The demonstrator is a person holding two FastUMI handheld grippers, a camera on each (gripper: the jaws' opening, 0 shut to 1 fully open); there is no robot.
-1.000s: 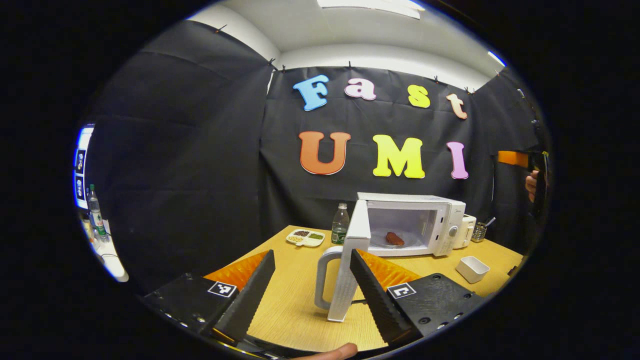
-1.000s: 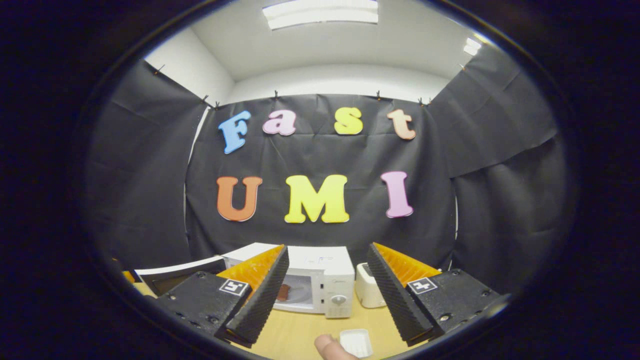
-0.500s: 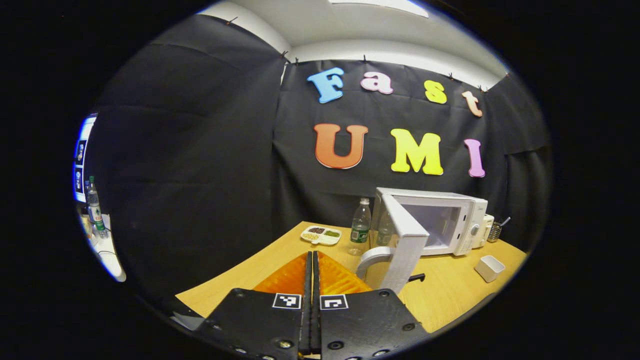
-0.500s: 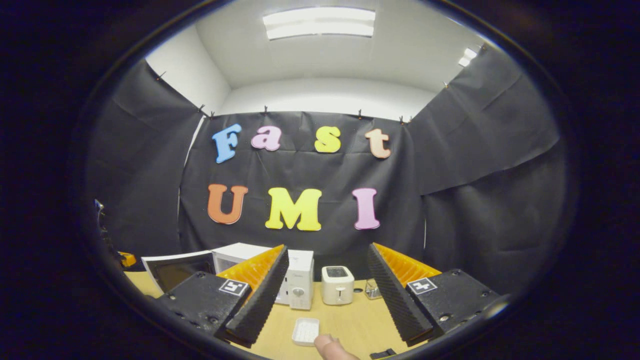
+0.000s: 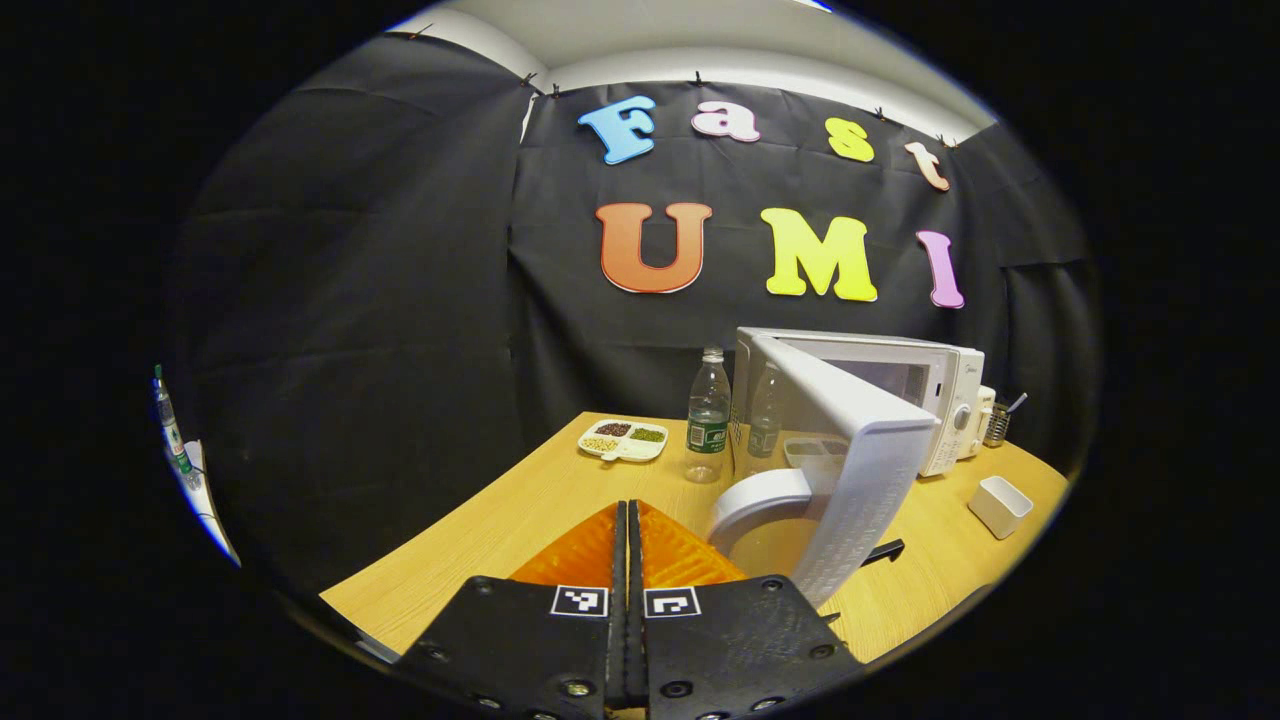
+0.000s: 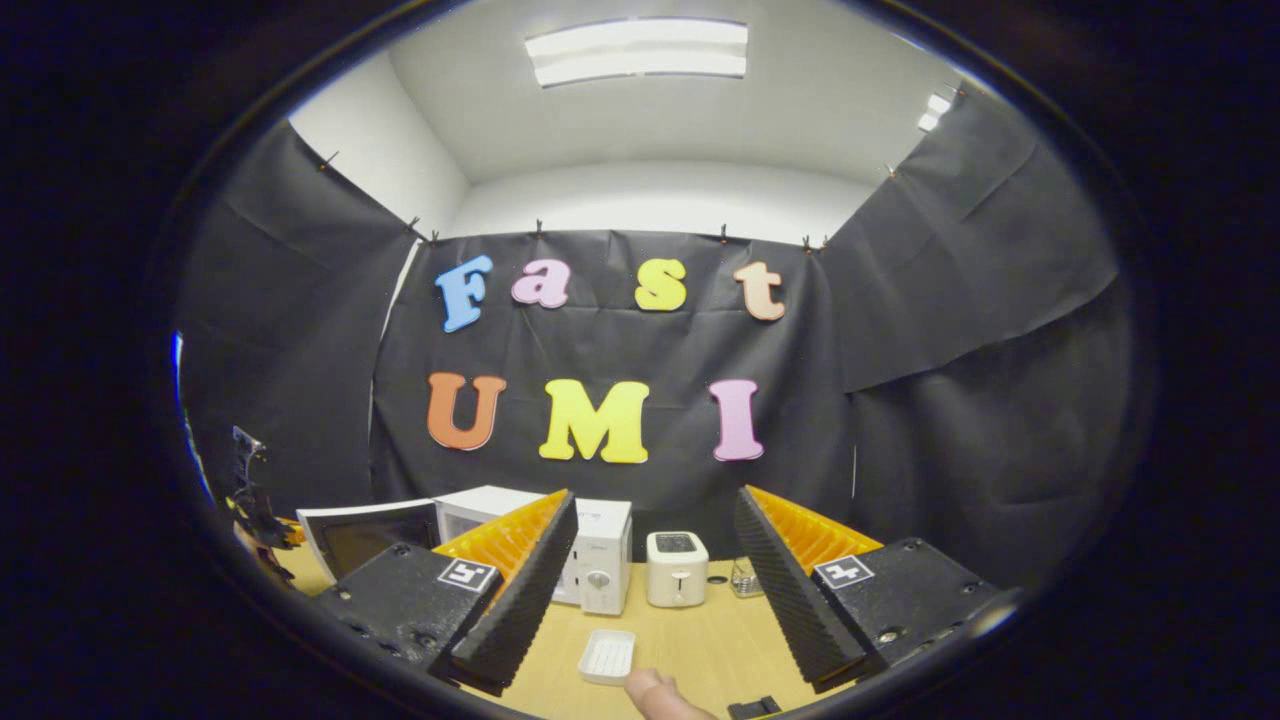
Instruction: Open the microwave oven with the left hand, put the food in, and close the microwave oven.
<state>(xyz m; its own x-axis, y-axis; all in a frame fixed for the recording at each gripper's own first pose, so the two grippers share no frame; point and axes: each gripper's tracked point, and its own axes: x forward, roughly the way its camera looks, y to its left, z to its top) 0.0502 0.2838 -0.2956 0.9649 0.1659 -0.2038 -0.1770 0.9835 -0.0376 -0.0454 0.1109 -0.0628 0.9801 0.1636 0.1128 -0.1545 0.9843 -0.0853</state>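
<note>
Here the left gripper (image 5: 626, 600) is pressed together, empty — right gripper (image 6: 650, 590) gapes wide, empty.

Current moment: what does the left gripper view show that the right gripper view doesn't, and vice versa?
Left gripper view: a water bottle, a divided snack plate, the door handle, and the left gripper shut. Right gripper view: a ceiling light, a fingertip at the bottom edge, and the right gripper open. Both: the microwave with its door ajar, the small white dish, the wooden table.

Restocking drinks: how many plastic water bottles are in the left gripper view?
2: one water bottle stands on the table left of the microwave door; a second bottle stands far left, outside the booth. Others may be hidden.
</note>
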